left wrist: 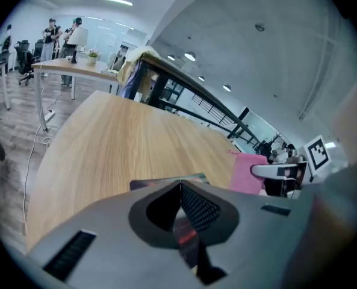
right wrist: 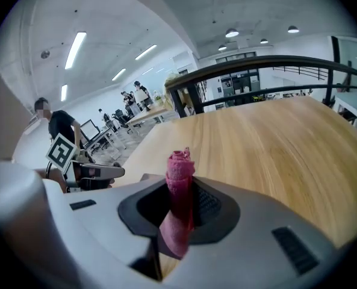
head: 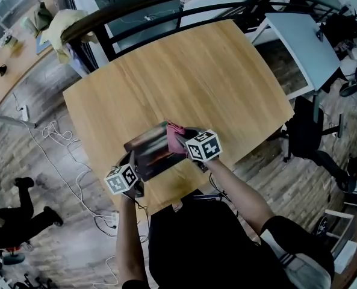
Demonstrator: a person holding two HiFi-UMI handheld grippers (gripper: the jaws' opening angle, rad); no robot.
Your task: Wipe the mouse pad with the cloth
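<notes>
Left gripper (left wrist: 179, 191) clamped on the thin dark printed mouse pad (head: 153, 151) at the wooden table's (head: 196, 71) near edge, right gripper (right wrist: 187, 192) pinching the bunched pink cloth (right wrist: 179, 166) beside it; with only 1 edge held, wipe pressure could buckle or pull the pad free.

Open-plan ofc: desks (left wrist: 70, 65), swivel chairs (head: 311, 132), strip lts (right wrist: 76, 49).

**Wood, fuzz and sheen**

Pale matt wood grain across the table (head: 196, 71). The pink cloth (right wrist: 179, 167) looks soft and nubbly. The mouse pad (head: 149, 148) gleams, smooth and slick. The left gripper (left wrist: 179, 188) and right gripper (right wrist: 182, 191) show smooth matt grey plastic, with finely ribbed black pads (left wrist: 199, 206).
</notes>
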